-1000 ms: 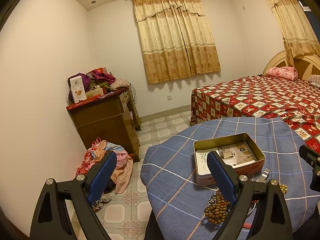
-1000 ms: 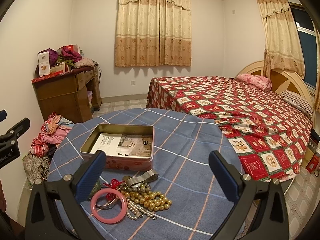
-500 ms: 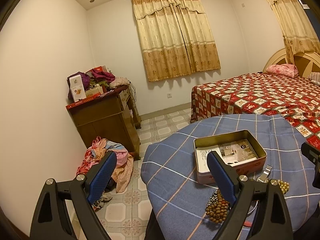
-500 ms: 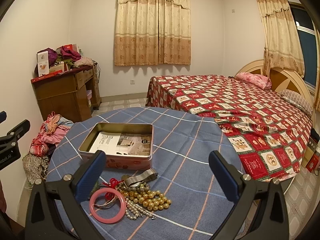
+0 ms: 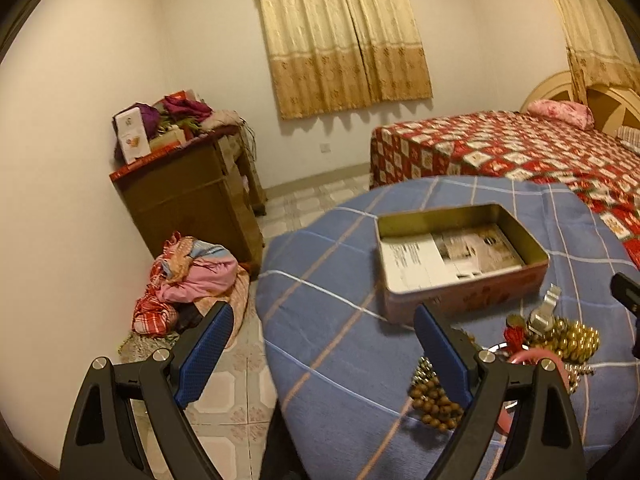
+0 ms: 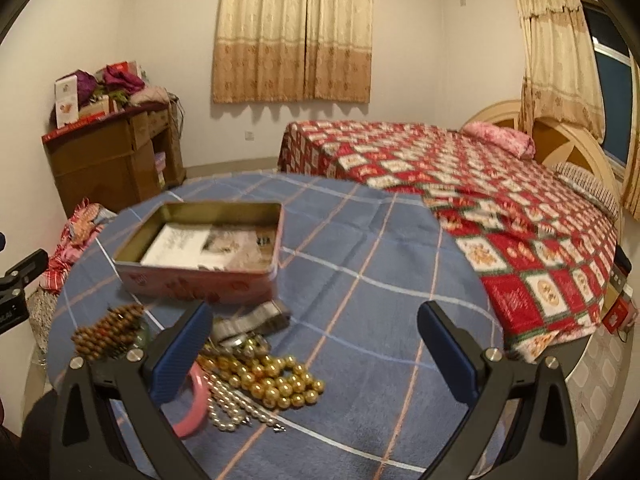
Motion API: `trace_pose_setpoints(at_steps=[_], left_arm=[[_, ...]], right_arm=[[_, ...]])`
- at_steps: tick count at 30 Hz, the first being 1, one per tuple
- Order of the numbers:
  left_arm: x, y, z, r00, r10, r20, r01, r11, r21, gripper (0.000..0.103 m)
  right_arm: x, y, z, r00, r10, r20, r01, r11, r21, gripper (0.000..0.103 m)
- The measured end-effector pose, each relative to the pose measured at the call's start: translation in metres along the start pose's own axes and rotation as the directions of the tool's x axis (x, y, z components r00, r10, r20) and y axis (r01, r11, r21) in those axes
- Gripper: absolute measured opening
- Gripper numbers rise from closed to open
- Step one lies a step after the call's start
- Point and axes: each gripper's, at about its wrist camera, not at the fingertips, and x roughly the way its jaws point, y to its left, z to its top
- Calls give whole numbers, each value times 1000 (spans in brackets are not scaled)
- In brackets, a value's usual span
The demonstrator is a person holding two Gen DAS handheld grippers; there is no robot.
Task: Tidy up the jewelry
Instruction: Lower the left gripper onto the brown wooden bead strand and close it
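Note:
An open pink tin [image 6: 200,276] [image 5: 460,276] lined with paper stands on a round table with a blue checked cloth [image 6: 360,264]. In front of it lies a jewelry pile: gold beads [image 6: 276,376] [image 5: 572,338], white pearls [image 6: 228,404], a pink bangle [image 6: 192,408], brown wooden beads [image 6: 106,330] [image 5: 434,402] and a silver watch band [image 6: 252,320] [image 5: 546,308]. My right gripper [image 6: 316,356] is open and empty, low over the pile's right side. My left gripper [image 5: 320,352] is open and empty at the table's left edge.
A bed with a red patterned cover [image 6: 480,200] lies behind and to the right of the table. A wooden dresser [image 5: 188,196] stands at the left wall, with a heap of clothes [image 5: 188,280] on the tiled floor beside it.
Both grippers have moved forward and down toward the table. The tin and the jewelry pile look larger and closer in both views. Nothing was taken hold of.

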Motion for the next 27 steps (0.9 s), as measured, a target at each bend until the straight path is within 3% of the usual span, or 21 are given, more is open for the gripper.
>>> trace_pose_setpoints(at_steps=[11, 22, 23, 24, 25, 27], left_arm=[[26, -39, -24, 997, -49, -51, 52, 996, 66, 92], [41, -49, -36, 982, -150, -118, 159, 984, 78, 92], [42, -49, -36, 979, -165, -121, 175, 982, 72, 87], [41, -49, -36, 976, -183, -119, 192, 979, 69, 72], [40, -49, -36, 971, -204, -123, 213, 975, 66, 63], [40, -51, -37, 961, -243, -134, 253, 965, 63, 26]], right_arm=[[27, 9, -23, 997, -12, -81, 10, 999, -31, 103], [32, 9, -25, 996, -7, -93, 5, 1000, -21, 103], [32, 10, -25, 996, -6, -91, 4, 1000, -22, 103], [32, 10, -24, 996, -5, -91, 3, 1000, -22, 103], [32, 10, -24, 996, -5, -91, 3, 1000, -23, 103], [33, 10, -24, 996, -4, -93, 2, 1000, -23, 103]])
